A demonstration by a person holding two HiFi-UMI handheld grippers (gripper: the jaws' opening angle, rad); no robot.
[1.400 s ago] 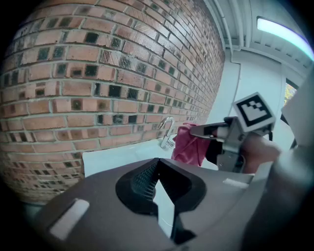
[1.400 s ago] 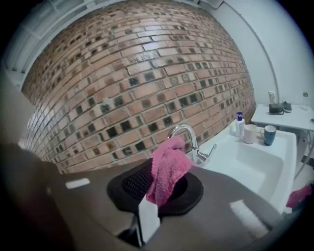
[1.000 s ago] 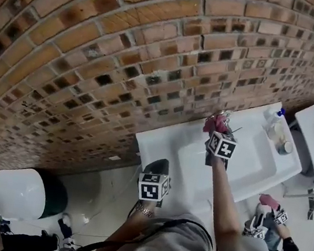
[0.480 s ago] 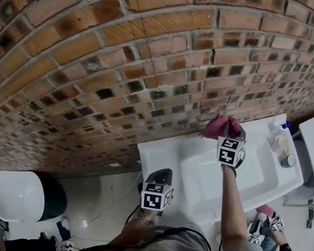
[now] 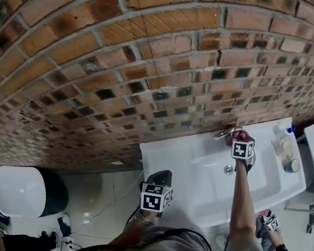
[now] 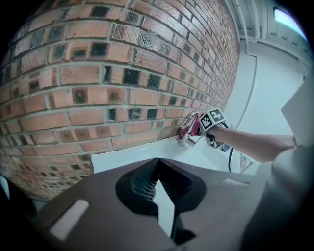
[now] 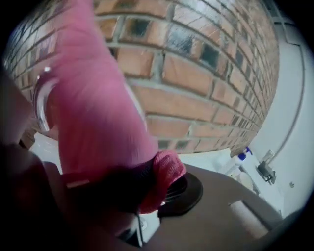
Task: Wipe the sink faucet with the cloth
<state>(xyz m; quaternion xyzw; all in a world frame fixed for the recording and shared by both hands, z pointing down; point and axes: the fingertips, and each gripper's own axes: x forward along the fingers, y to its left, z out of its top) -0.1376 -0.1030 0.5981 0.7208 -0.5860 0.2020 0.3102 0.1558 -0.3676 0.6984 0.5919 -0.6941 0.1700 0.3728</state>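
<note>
Right hand-held gripper (image 5: 240, 141) pinches pink cloth (image 7: 98, 112) (bunched past its jaws) against the faucet (image 5: 223, 134).

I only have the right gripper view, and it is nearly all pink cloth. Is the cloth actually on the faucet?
Observer: Yes. In the head view the cloth, clamped in the right gripper, sits against the faucet at the back rim of the sink.
Operator: How much of the faucet does it cover?
Observer: Only part, going by the left gripper view. The cloth is bunched on the middle, and the chrome arch on top shows bare.
Operator: Where is my other gripper?
Observer: The left gripper hangs off the sink's front left corner, well clear of the faucet. Its jaws are together with nothing in them.
</note>
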